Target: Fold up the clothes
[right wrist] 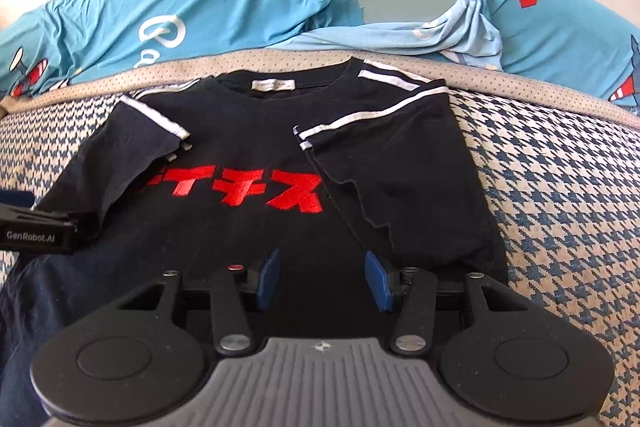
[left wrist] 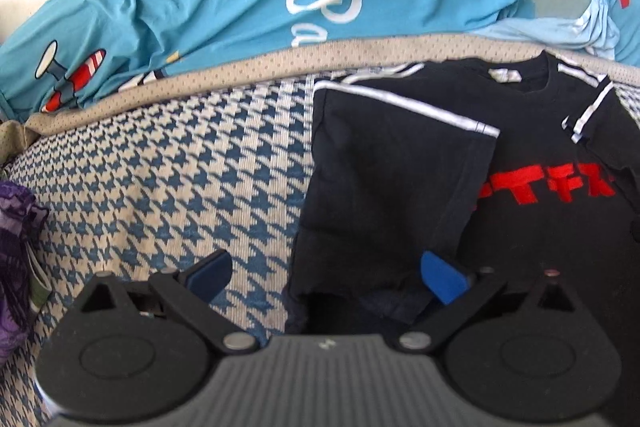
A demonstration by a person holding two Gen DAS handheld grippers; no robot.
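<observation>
Black tee [right wrist: 248,155], red lettering, white-striped sleeves folded inward; left gripper [left wrist: 326,273] wide open, right gripper [right wrist: 322,277] half-open, both empty.

Each gripper is built of matte black plastic: two round discs flanked by angular link arms fastened with silver pivot screws, around a ribbed grey centre plate stamped with a small star mark. Blue pads are fitted to the fingertips. "GenRobot.AI" is printed in white on the left gripper [right wrist: 38,231].
</observation>
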